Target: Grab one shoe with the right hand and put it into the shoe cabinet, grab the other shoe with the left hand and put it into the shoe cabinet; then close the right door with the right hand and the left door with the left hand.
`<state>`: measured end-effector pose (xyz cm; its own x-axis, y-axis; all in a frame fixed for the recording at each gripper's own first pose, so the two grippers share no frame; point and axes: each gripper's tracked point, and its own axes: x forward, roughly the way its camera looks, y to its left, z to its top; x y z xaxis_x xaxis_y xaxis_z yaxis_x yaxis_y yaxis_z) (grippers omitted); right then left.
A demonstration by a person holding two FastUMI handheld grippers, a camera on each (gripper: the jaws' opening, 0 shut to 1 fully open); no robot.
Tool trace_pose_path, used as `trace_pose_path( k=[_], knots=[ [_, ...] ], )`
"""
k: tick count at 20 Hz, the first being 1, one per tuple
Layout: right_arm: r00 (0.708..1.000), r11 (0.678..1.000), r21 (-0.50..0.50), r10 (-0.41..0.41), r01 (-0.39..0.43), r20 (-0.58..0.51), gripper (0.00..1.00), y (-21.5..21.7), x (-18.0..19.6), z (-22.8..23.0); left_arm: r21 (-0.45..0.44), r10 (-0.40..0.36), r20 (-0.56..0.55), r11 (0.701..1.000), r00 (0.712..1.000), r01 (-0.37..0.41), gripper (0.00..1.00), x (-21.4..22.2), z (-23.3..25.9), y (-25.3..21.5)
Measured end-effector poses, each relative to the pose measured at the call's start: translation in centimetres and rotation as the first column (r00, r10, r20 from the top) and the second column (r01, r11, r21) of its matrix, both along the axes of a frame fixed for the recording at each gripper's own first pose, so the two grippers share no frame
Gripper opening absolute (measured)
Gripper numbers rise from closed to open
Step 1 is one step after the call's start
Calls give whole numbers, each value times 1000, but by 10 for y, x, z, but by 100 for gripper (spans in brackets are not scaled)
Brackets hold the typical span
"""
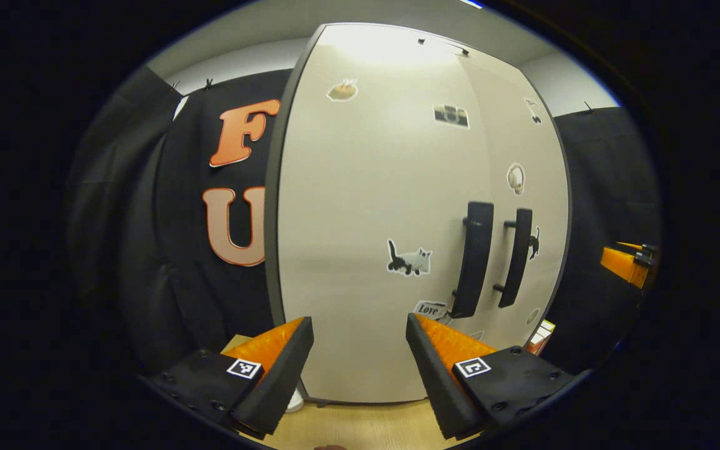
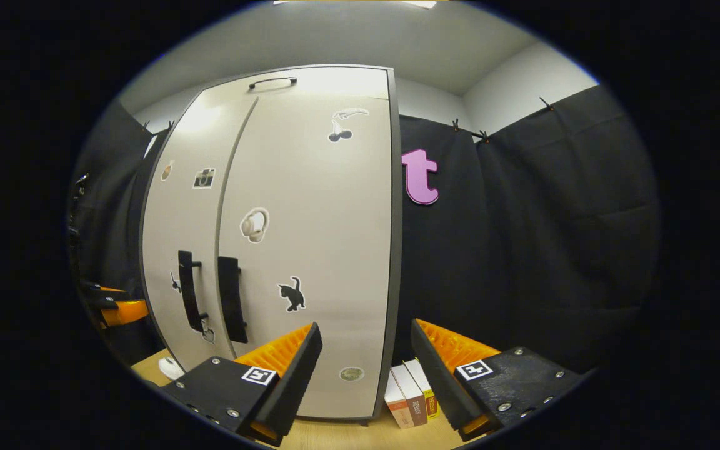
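Observation:
The shoe cabinet [image 1: 360, 187] stands straight ahead of me with both pale doors lying flush and shut. Stickers dot the doors. Two black upright handles [image 1: 475, 262] [image 1: 516, 256] flank the seam. My left gripper [image 1: 360, 369] hangs open and empty in front of the left door [image 1: 372, 294], a short way off. In the right gripper view, my right gripper [image 2: 366, 369] is open and empty before the right door [image 2: 316, 237], near its outer edge. The handles [image 2: 186, 290] [image 2: 232, 300] sit off to its left. No shoe can be made out.
The cabinet rests on a light wooden surface [image 1: 360, 425]. A few upright boxes [image 2: 410, 394] lean by its right side. A small white object [image 2: 171, 367] lies at its left corner. Black cloth walls close in on both sides. The other gripper [image 1: 629, 262] [image 2: 116, 309] appears at each view's edge.

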<state>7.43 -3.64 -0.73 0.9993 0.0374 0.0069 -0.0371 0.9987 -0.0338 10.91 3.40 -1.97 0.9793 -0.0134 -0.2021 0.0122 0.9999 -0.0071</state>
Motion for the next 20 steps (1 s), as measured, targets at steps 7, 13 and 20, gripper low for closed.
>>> trace_pose_path(
  k=[7,13,20],
  knots=[
    [998,998,-5,58,-58,10,89,15,-36,45,82,58,123,994,991,-68,99,-58,109,52],
    [997,997,16,75,-76,33,89,8,-67,76,78,114,192,988,975,-131,94,-99,158,89],
    [998,998,26,54,-55,40,89,-6,-80,84,25,123,158,991,980,-129,96,-96,150,105]
  ],
)
